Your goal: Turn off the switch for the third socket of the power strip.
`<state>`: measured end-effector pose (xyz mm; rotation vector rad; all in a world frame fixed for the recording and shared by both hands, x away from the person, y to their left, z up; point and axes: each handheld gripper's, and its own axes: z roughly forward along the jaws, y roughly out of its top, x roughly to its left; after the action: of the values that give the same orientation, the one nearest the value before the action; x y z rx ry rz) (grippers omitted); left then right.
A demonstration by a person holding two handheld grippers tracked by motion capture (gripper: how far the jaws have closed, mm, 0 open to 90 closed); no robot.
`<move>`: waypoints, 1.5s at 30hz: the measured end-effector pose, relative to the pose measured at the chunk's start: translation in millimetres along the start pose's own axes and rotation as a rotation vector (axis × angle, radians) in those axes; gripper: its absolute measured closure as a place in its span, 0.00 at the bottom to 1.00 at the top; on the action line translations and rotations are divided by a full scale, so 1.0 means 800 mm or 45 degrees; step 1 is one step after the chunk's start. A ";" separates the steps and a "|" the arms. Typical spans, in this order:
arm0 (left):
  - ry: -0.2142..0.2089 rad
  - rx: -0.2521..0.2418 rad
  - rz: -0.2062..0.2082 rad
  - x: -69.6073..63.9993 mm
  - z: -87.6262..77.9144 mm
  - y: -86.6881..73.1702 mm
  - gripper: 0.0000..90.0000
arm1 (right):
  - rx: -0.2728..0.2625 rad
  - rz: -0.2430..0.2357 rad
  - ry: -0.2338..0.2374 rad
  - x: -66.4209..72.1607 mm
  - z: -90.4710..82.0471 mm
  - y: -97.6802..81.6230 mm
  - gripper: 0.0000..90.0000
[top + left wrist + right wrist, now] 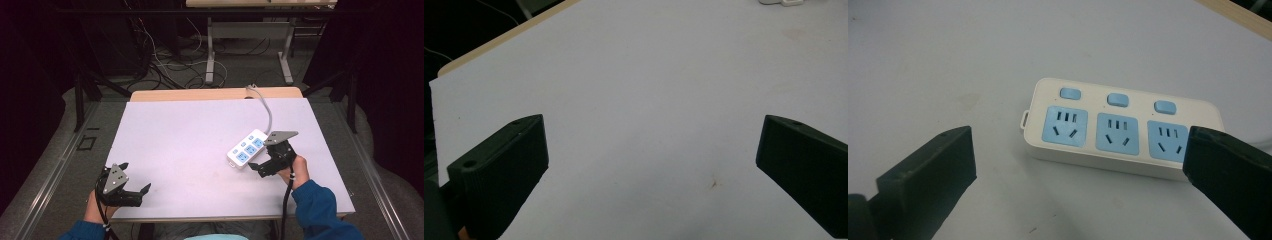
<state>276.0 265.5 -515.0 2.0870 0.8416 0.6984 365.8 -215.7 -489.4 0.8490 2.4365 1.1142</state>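
Note:
A white power strip point(247, 148) with three blue sockets and three blue switches lies on the white table top point(190, 145), right of the middle. Its grey cable point(266, 111) runs off toward the table's far edge. My right gripper point(261, 161) hovers just right of and in front of the strip, open; in the right gripper view the power strip point(1120, 130) lies just beyond the spread jaws, nothing between them. My left gripper point(135, 177) rests at the front left corner, open, over bare table point(649, 100). The strip's end point(781, 2) peeks in at the top.
The table's wooden far edge point(215, 93) shows behind the white sheet. Beyond it stands another desk's metal frame point(247, 47) with tangled cables point(170, 62) on the floor. Dark curtains flank both sides.

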 end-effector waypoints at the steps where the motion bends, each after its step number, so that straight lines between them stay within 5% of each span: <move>1: 0.005 0.004 0.006 0.000 0.000 0.000 0.00 | 0.010 -0.008 -0.005 -0.001 0.001 0.001 0.00; 45: -0.006 0.025 0.014 -0.001 0.004 0.000 0.00 | 0.074 0.049 0.071 -0.032 0.058 0.042 0.00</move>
<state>278.0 263.6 -516.6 2.1113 0.8382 0.6933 421.9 -188.4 -492.2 0.8978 2.5194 1.1000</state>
